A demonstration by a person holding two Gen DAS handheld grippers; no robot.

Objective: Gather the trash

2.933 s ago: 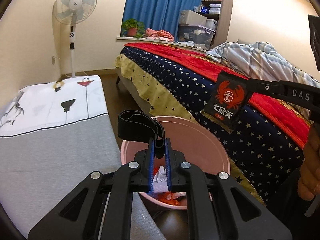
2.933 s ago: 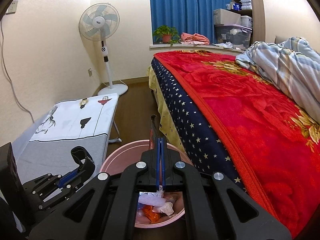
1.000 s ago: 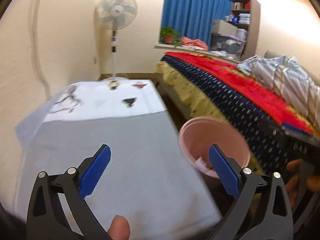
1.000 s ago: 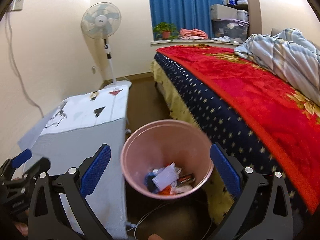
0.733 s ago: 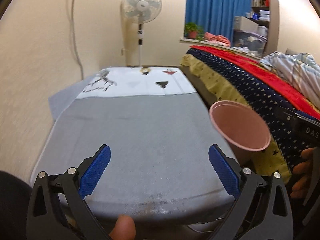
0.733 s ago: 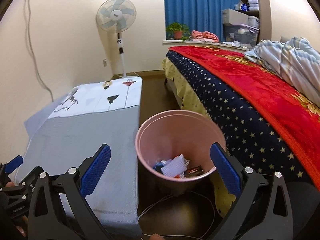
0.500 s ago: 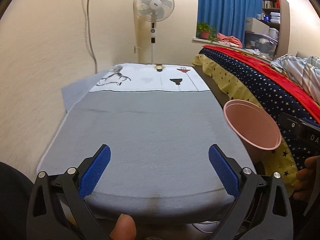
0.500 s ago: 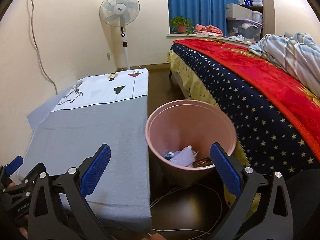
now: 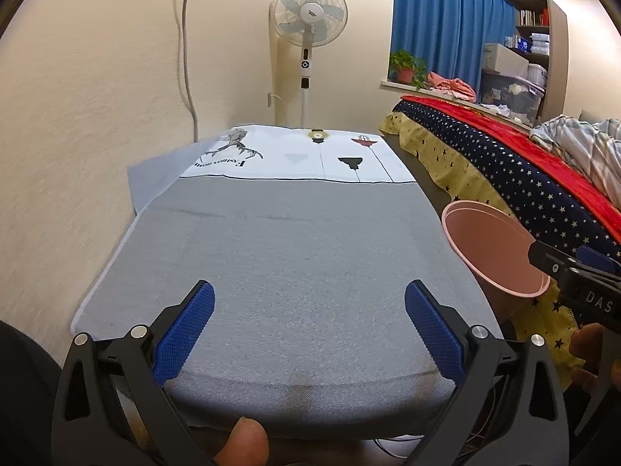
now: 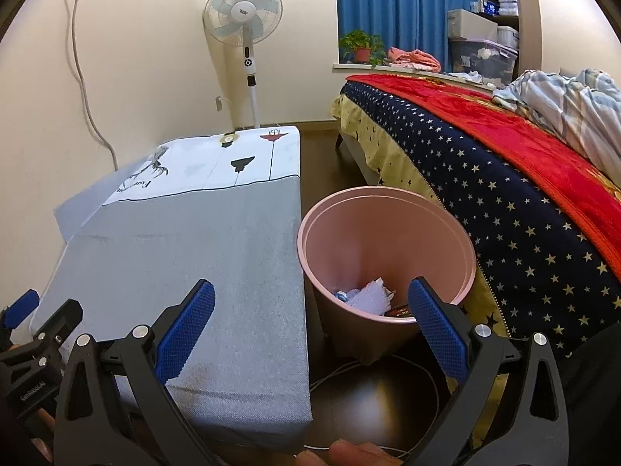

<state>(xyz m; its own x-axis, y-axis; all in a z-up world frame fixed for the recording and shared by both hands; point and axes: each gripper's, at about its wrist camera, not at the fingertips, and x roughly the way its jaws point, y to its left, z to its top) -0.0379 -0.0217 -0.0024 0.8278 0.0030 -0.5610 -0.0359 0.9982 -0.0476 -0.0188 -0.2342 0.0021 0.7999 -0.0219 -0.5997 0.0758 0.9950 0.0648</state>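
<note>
Between the cloth-covered table (image 10: 194, 240) and the bed (image 10: 504, 178) stands the pink bin (image 10: 388, 233), upright, mouth facing up, long axis vertical, with crumpled paper (image 10: 368, 297) and wrappers at the bottom. Left gripper (image 9: 308, 322) hovers over the near end of the table, fingers wide apart, holding nothing. Right gripper (image 10: 310, 322) hangs near the bin's near rim, fingers also spread and bare. No loose trash shows on the table, so collecting looks done or close to it; the next move calls for scanning for any leftover piece.
</note>
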